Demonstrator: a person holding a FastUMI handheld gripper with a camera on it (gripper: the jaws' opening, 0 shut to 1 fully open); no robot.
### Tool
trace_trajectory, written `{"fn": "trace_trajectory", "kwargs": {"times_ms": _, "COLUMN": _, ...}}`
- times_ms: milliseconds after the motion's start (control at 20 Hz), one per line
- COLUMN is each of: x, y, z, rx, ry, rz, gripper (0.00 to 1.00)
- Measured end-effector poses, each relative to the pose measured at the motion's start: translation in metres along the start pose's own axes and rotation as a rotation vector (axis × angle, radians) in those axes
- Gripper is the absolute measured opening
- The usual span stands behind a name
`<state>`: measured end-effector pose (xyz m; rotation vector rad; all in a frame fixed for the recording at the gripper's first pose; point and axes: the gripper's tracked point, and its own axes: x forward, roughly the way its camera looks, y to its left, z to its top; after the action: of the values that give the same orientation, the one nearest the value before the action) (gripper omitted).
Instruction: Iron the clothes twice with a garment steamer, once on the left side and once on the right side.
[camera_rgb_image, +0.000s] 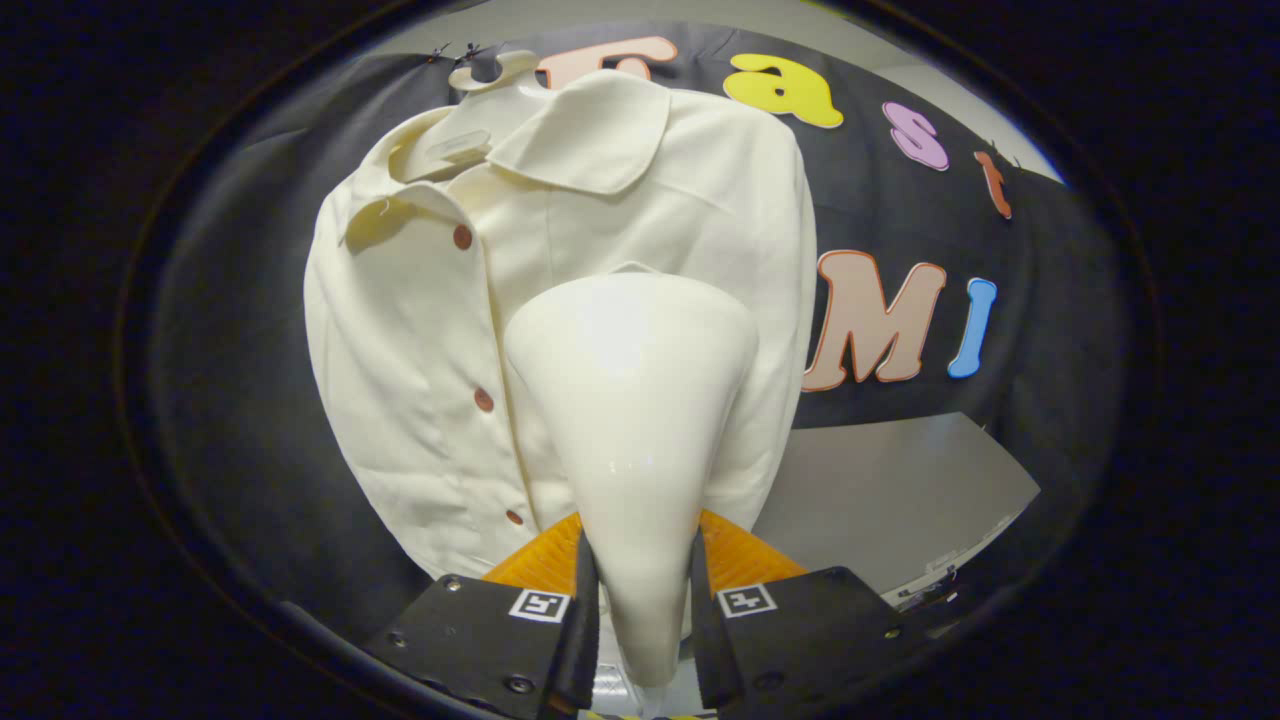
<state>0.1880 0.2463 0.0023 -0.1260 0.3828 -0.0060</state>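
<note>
A cream short-sleeved shirt (440, 330) with brown buttons hangs on a pale hanger (490, 75) against the black cloth wall. My gripper (640, 590) is shut on the white garment steamer (630, 400), both fingers pressing its narrow handle. The steamer's wide head points forward and covers the shirt's right half, just right of the button row. I cannot tell whether the head touches the fabric.
A grey table top (900, 490) lies to the lower right of the shirt, below the black cloth wall (230, 350). An orange ribbed part (540, 565) shows just behind the fingers on both sides of the steamer handle.
</note>
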Motion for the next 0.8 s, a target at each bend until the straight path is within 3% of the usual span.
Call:
{"fn": "trace_trajectory", "kwargs": {"times_ms": 500, "x": 0.042, "y": 0.006, "z": -0.084, "rx": -0.057, "ry": 0.107, "rz": -0.001, "gripper": 0.40}}
{"fn": "trace_trajectory", "kwargs": {"times_ms": 800, "x": 0.071, "y": 0.001, "z": -0.130, "rx": -0.018, "ry": 0.132, "rz": -0.003, "gripper": 0.40}}
